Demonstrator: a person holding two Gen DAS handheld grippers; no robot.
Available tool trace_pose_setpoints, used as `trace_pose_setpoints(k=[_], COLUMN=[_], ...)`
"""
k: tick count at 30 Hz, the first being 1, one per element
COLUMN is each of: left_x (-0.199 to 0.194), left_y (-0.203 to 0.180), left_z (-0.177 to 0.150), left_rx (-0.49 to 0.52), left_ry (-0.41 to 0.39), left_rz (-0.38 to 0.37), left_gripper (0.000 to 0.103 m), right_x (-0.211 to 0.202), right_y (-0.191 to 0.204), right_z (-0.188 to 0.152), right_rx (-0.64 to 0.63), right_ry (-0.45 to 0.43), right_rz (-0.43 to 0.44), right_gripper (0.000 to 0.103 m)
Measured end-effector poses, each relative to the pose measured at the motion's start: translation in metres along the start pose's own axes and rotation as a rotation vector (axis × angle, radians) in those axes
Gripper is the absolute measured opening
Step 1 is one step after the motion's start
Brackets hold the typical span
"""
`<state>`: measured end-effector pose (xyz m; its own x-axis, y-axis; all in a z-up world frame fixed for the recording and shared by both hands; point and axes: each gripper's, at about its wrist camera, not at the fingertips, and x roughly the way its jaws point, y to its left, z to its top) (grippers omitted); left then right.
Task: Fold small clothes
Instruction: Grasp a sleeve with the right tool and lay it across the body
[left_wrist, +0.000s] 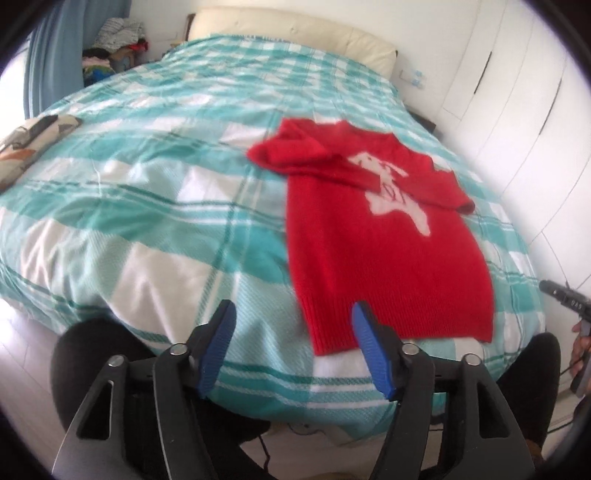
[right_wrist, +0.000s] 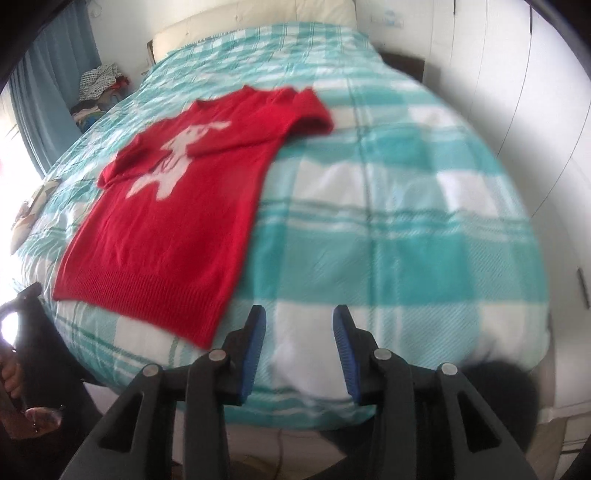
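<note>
The red sweater (left_wrist: 388, 258) lay on the checked bedspread (left_wrist: 147, 206), hem toward the bed's foot, neck toward the headboard, sleeves folded across its white figure; any lettering was too blurred to read. The left gripper (left_wrist: 293, 314) and the right gripper (right_wrist: 299, 319) both stood open and empty.

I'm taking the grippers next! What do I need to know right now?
Left gripper: open, nothing between the jaws, above the sweater's bottom hem.
Right gripper: open and empty, over bare bedspread beside the hem.
Red sweater: flat on the bed, front up, white picture showing.
Done: both sleeves are folded in across the chest.
Left: probably fold the bottom hem up toward the collar, then tidy it.
</note>
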<state>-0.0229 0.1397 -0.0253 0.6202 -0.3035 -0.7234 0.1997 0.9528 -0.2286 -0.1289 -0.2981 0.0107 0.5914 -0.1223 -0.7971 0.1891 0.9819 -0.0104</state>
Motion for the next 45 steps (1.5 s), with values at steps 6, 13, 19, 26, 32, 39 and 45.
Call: trace_pose_setpoints(k=[6, 13, 19, 26, 32, 39, 45], left_x=[0.019, 0.061, 0.065, 0.069, 0.074, 0.078, 0.081], left_y=[0.002, 0.020, 0.042, 0.051, 0.050, 0.045, 0.040], left_z=[0.033, 0.013, 0.010, 0.008, 0.008, 0.006, 0.005], left_rx=[-0.048, -0.166, -0.231, -0.285, -0.297, -0.264, -0.233], left_ry=[-0.214, -0.202, -0.189, -0.182, -0.171, -0.166, -0.156], left_rz=[0.034, 0.032, 0.060, 0.040, 0.049, 0.089, 0.127], left_gripper=[0.081, 0.082, 0.082, 0.083, 0.083, 0.083, 0.083], right_x=[0.033, 0.157, 0.227, 0.149, 0.108, 0.104, 0.112], right_y=[0.069, 0.172, 0.165, 0.013, -0.140, -0.222, -0.247], right_z=[0.097, 0.146, 0.160, 0.192, 0.159, 0.104, 0.080], right_rx=[-0.305, -0.517, -0.406, -0.034, 0.224, 0.438, 0.498], right_ry=[-0.095, 0.012, 0.109, -0.103, -0.144, -0.168, -0.156], right_rz=[0.085, 0.246, 0.233, 0.112, -0.095, -0.204, -0.280], right_gripper=[0.074, 0.071, 0.010, 0.008, 0.008, 0.008, 0.007])
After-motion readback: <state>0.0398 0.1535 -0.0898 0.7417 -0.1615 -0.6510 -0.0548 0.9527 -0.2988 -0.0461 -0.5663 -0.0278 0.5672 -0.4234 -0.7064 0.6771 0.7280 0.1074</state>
